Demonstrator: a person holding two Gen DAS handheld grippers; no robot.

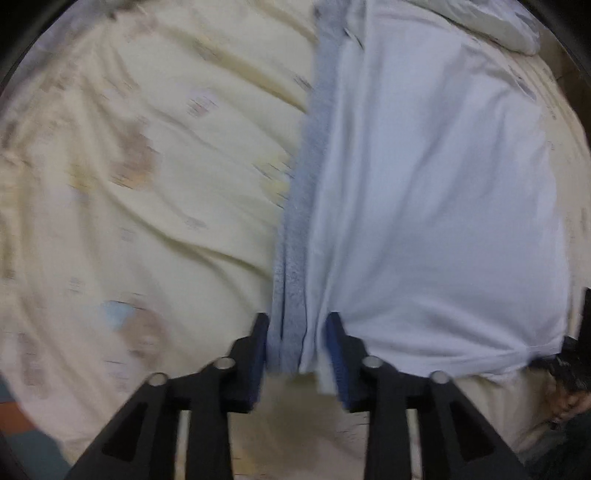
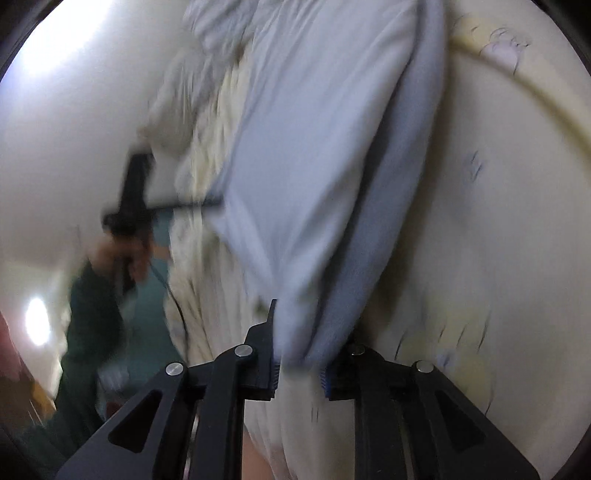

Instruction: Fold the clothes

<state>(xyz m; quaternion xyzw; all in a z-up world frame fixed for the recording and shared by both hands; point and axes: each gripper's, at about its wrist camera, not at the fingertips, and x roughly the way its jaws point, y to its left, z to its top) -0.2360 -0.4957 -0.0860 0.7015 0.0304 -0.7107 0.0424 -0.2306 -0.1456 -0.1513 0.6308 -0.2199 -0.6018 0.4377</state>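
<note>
A white garment (image 1: 436, 206) with a grey-blue fleecy side (image 1: 295, 258) hangs stretched above a cream patterned bedsheet (image 1: 147, 184). My left gripper (image 1: 297, 343) is shut on one corner of it, cloth bunched between the blue pads. My right gripper (image 2: 301, 354) is shut on another corner; the white garment (image 2: 314, 147) and its grey lining run away from it. In the right wrist view the left gripper (image 2: 133, 206) shows blurred at the left, held by a hand, gripping the far corner. In the left wrist view the right gripper (image 1: 576, 347) shows at the right edge.
A crumpled white cloth or pillow (image 1: 491, 22) lies at the far end of the bed. The person's dark green sleeve (image 2: 92, 314) and a trailing cable are at left in the right wrist view. The floor (image 1: 22, 435) shows past the bed's edge.
</note>
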